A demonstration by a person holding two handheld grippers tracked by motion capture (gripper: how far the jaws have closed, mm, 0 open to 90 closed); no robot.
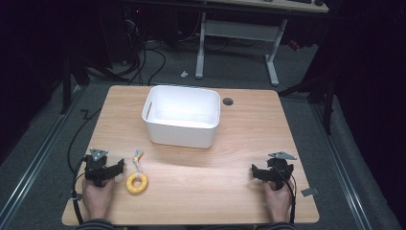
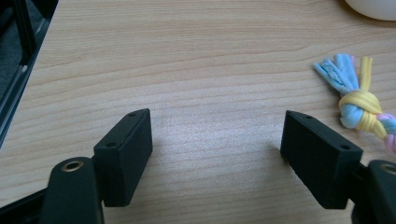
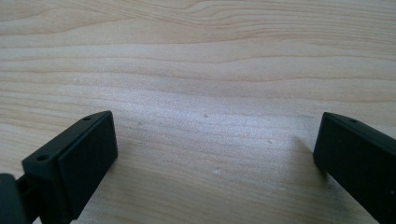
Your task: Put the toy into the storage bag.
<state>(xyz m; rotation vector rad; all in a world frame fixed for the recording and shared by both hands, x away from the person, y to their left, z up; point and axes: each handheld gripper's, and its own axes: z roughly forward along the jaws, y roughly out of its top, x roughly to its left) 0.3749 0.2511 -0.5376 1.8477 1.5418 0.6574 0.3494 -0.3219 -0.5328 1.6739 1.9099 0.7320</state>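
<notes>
Both pairs of jaws were seen spread wide, with nothing held between them. In the left gripper view the two black jaws of the left gripper [image 2: 217, 158] were set well apart over bare wood, low to the table [image 2: 187, 60]. Just beyond the jaw at the right of that view, a knotted rope end [image 2: 357, 100] in blue, yellow and pink was noted lying on the wood, apart from the jaw. In the right gripper view the jaws of the right gripper [image 3: 215, 163] were likewise parted, with only wood grain between them.

From the high view, the left gripper [image 1: 119, 167] was found at the near left of the table, held by the left hand [image 1: 98, 194]. A rope toy [image 1: 136, 177] with a yellow ring was recorded just beside it, toward the table's middle, its braided tail pointing away from the person. The right gripper [image 1: 253, 171] was held by the right hand [image 1: 277, 199] at the near right, well apart from the toy.

A white bin [image 1: 182, 115] was observed toward the far middle of the table, its inside bare. A round cable hole [image 1: 228, 101] was noted just beside the bin's far right corner. On the grey floor beyond, cables [image 1: 148, 62] and the white legs of another desk [image 1: 239, 38] were seen.
</notes>
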